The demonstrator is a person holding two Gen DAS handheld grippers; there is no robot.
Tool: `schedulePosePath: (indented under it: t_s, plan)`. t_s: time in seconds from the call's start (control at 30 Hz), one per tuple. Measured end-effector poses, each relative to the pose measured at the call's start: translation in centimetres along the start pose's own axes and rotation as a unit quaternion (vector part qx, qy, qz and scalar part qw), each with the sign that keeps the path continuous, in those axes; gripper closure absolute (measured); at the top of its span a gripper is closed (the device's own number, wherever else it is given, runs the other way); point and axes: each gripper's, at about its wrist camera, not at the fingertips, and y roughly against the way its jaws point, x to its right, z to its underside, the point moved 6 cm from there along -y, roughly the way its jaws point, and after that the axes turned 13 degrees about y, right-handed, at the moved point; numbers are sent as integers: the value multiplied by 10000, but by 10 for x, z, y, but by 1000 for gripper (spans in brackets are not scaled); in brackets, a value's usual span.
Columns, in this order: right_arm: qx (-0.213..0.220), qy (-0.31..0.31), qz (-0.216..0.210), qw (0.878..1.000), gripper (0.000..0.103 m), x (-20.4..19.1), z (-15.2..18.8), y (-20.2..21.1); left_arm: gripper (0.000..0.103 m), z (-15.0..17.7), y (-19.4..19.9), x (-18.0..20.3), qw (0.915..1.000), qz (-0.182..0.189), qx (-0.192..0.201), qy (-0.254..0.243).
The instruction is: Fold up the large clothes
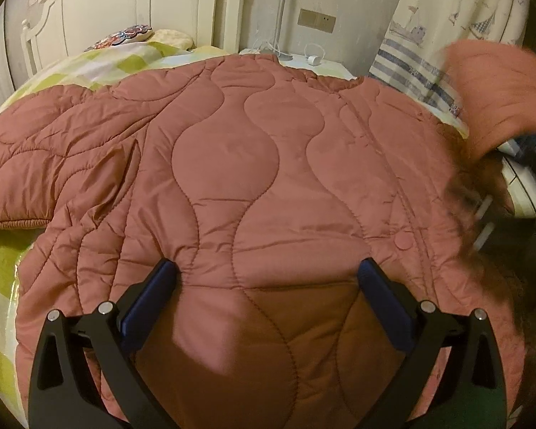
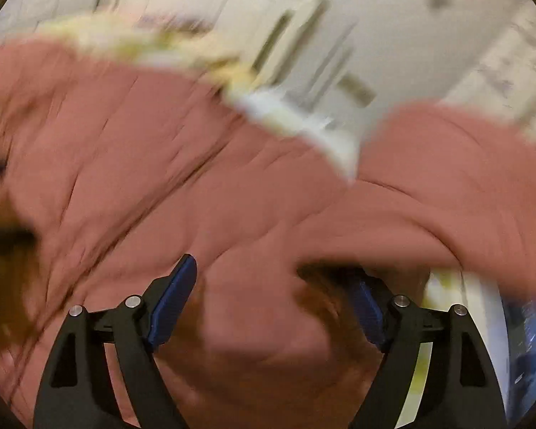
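Jacket (image 1: 253,178), a quilted pink one, lies spread flat on the bed (image 1: 100,68), its body filling the left wrist view and running away from the camera toward the headboard (image 1: 125,3) and the nightstand (image 1: 296,60). One sleeve (image 1: 28,164) stretches out flat to the left, its cuff lying on the checked cover. The snap placket (image 1: 400,239) runs along the right side of the body, so the jacket's long axis points roughly straight ahead of the left gripper (image 1: 268,268). That gripper is spread wide, its blue fingers (image 1: 150,300) pressed down into the padding near the hem with nothing pinched between them; the cloth dimples by the left one. Over on the right of this view a flap (image 1: 496,96) of pink cloth, probably the other sleeve, is raised off the bed and blurred. The right wrist view is badly smeared, but it shows the right gripper (image 2: 278,279) also spread, with pink fabric bunched between and over its fingers; whether it truly grips that cloth I cannot tell. My reading is that the raised flap lies on the right gripper's side and must cross leftward over the body, square to the long axis, while the left gripper pins the hem. Slippery, puffy cloth may spring back.
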Motion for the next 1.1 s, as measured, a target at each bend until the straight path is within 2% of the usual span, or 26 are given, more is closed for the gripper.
schedulePosePath:
  t_s: [0.03,0.1,0.17,0.27,0.3,0.37,0.43,0.5,0.57,0.63,0.73,0.8,0.83,0.9,0.97,1.03,1.1]
  plan:
    - [-59,-78,-52,9999,25,-12,8,0,2,0,0,0,10000,27,3,13]
    - [-27,-449,-192,9988,22,-11,19,6,2,0,1,-1,10000,60,13,34]
    - [-10,-1022,-312,9943,20,7,36,14,2,0,1,-1,10000,56,12,32]
    - [125,-1891,-237,9816,19,42,63,16,2,0,3,0,10000,31,-73,6]
    - [175,-2172,-173,9758,17,50,70,14,2,-3,4,1,9998,118,-154,38]
    - [114,-2951,-62,9554,16,73,98,6,2,-11,8,0,9982,436,-250,318]
    - [126,-3674,-106,9299,16,88,122,2,2,-30,11,-2,9949,710,-245,679]
    - [226,-3975,-15,9173,16,87,131,8,2,-52,12,-3,9933,685,-111,921]
    - [304,-4066,71,9131,16,90,133,9,2,-83,3,-2,9943,321,168,1002]
    - [440,-3994,199,9155,16,86,131,19,2,-109,-10,1,9944,-145,390,967]
    - [581,-3908,389,9178,15,80,129,32,3,-131,-45,7,9944,-737,318,687]
    - [634,-3966,476,9146,15,72,134,47,15,-122,-70,11,9942,-994,-95,401]
    - [663,-4049,487,9106,15,75,137,47,15,-113,-74,15,9935,-1090,-156,274]
    - [690,-4165,456,9054,15,78,145,47,15,-99,-63,21,9922,-1238,132,-51]
    - [691,-4272,373,9007,15,81,148,44,15,-87,-55,25,9902,-1351,219,-296]
    - [663,-4290,334,9003,15,81,149,43,15,-73,-44,21,9889,-1414,302,-345]
    - [653,-4276,319,9011,15,81,149,42,7,-69,-39,16,9880,-1455,393,-336]
